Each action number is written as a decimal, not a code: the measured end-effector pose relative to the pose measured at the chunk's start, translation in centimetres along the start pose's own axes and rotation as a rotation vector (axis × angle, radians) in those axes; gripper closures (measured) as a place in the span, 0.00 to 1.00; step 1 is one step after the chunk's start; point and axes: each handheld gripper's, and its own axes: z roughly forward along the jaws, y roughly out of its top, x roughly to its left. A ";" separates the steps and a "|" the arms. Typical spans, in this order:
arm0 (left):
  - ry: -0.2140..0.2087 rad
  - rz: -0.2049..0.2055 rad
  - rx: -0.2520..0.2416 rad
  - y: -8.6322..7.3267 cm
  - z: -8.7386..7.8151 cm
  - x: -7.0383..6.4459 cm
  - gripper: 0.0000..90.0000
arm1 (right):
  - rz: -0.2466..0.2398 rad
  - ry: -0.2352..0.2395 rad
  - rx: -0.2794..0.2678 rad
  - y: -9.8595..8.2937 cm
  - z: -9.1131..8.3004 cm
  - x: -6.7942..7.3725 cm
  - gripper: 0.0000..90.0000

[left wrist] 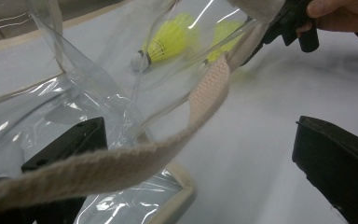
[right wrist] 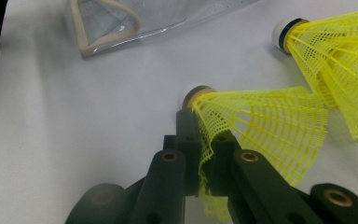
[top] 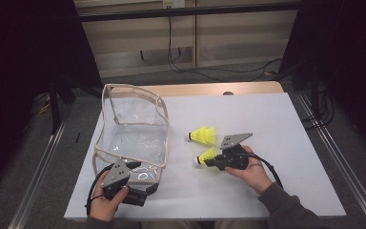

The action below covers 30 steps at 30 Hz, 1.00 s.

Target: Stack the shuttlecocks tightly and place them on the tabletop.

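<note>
The right gripper is pinching the nearer yellow shuttlecock by its mesh skirt, mid-surface. The left gripper, jaws spread wide, is straddling the clear bag's webbing rim near the surface's front-left corner.

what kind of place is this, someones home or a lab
Most likely a lab or recording setup, not a home. The white table stands between metal rails and black curtains, loose cables run on the floor behind, and a person works hand-held grippers, the right gripper pinching a yellow shuttlecock.
</note>
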 end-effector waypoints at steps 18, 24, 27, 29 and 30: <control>-0.002 -0.004 -0.002 0.0 0.0 0.0 0.04 | 0.010 -0.007 -0.059 0.4 -2.3 -0.8 0.96; -0.002 -0.003 -0.002 0.0 0.0 0.0 0.04 | 0.015 -0.007 -0.065 0.4 -2.7 -1.0 0.96; -0.001 -0.003 -0.002 0.0 0.0 0.0 0.04 | 0.014 -0.007 -0.068 0.4 -2.8 -1.1 0.96; -0.001 -0.001 -0.001 0.0 0.0 0.0 0.04 | 0.008 -0.007 -0.066 0.4 -2.9 -1.2 0.96; 0.000 -0.003 -0.001 0.0 0.0 -0.1 0.04 | 0.012 -0.004 -0.067 0.5 -3.0 -1.3 0.96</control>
